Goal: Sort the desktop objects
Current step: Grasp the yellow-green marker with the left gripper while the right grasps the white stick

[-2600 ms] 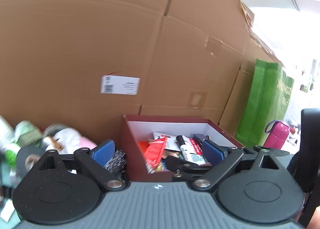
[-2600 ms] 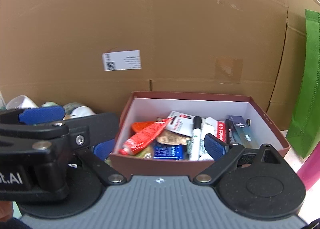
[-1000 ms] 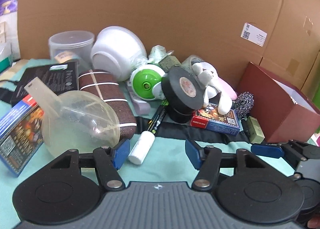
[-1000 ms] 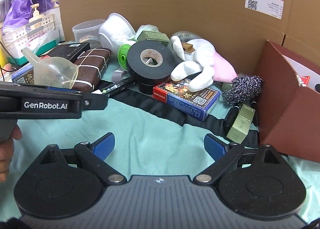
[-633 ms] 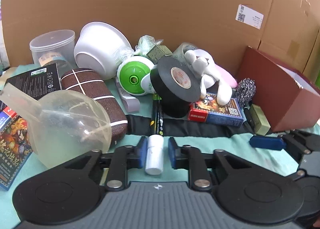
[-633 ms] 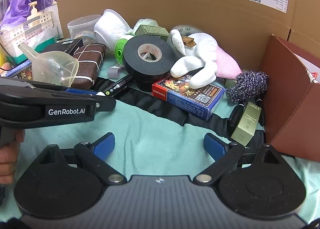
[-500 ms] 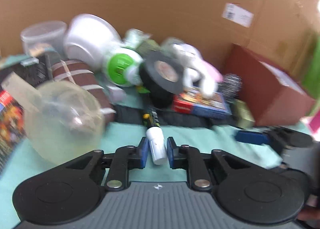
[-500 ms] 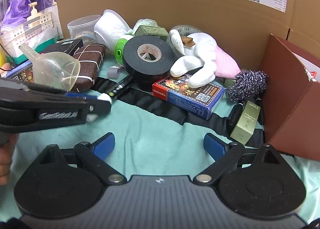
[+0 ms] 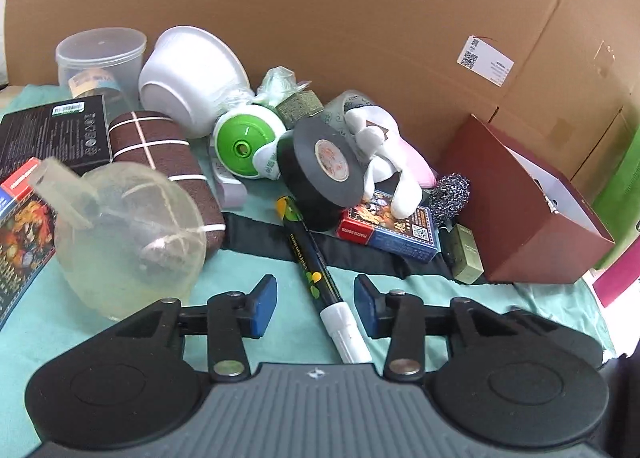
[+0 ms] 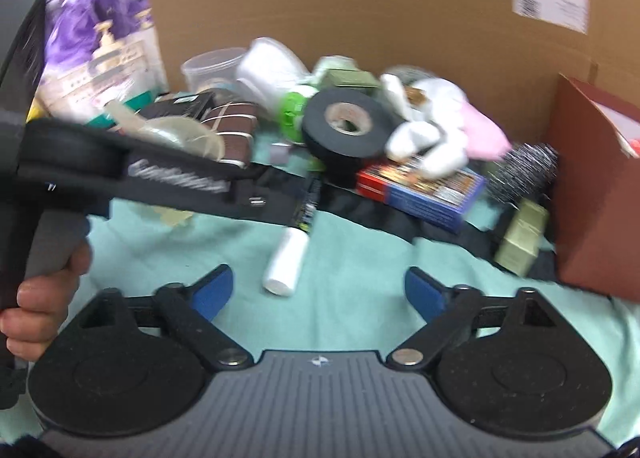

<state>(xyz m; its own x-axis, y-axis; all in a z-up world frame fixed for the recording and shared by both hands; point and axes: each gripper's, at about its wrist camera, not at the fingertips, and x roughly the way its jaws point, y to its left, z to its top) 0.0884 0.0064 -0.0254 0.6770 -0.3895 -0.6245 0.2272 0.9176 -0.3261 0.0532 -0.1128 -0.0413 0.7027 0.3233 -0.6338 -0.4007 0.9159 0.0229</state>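
Observation:
A black marker with a white cap [image 9: 320,282] lies on the teal cloth [image 9: 248,262]. It sits between the fingers of my left gripper [image 9: 316,304], which is open and not touching it. The marker also shows in the right wrist view [image 10: 294,242], cap toward me. My right gripper [image 10: 320,290] is open and empty above the cloth, just right of the marker. The dark red box [image 9: 532,210] stands at the right.
A black tape roll [image 9: 320,168], card box [image 9: 394,228], plush toy [image 9: 384,162], steel scourer [image 9: 452,194], olive box [image 9: 466,254], green-white reel [image 9: 246,146], white bowl [image 9: 192,78], clear funnel [image 9: 128,234], brown case [image 9: 168,162] crowd the cloth. Cardboard wall [image 9: 320,10] behind.
My left gripper was shut on the marker's cap half a second ago and has opened; the marker now lies loose and slanted on the cloth. The right view has shifted and blurred.

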